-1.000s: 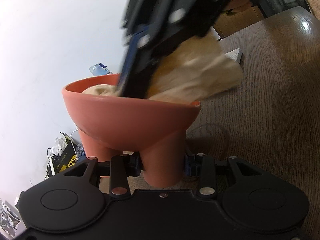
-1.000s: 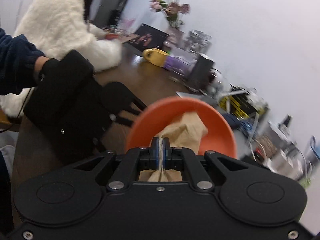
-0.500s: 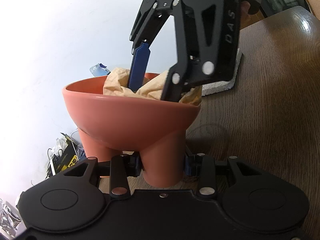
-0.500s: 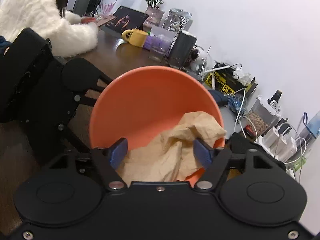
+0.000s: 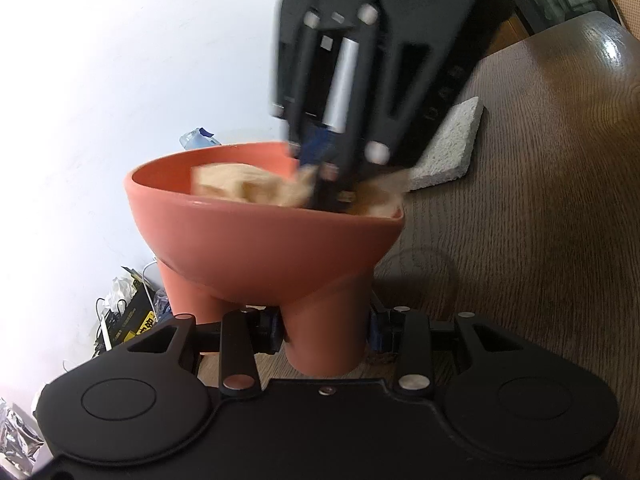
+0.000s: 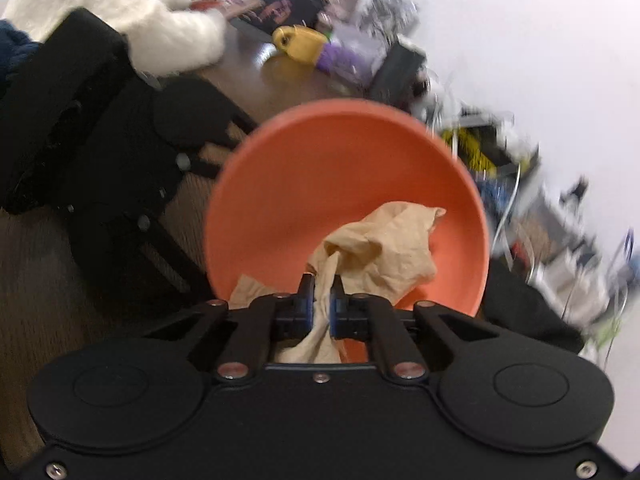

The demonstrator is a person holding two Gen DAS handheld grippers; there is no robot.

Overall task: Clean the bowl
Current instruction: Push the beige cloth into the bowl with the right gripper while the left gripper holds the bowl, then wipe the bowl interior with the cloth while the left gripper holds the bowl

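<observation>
An orange footed bowl (image 5: 260, 240) stands on the brown wooden table (image 5: 540, 240). My left gripper (image 5: 326, 326) is shut on one of the bowl's legs. A crumpled tan cloth (image 6: 384, 248) lies inside the bowl (image 6: 320, 184). My right gripper (image 6: 322, 296) is shut on the cloth at the bowl's near rim. In the left wrist view the right gripper (image 5: 324, 168) reaches down into the bowl from above, blurred, with the cloth (image 5: 248, 188) around it.
A white sponge (image 5: 448, 148) lies on the table behind the bowl. A person in a white sweater (image 6: 120, 12) sits at the far end. A yellow mug (image 6: 300, 42), a black box and cables clutter the wall side.
My right gripper was shut on the cloth, opened half a second ago, and has now shut on the cloth again inside the bowl. The left gripper and bowl have stayed put.
</observation>
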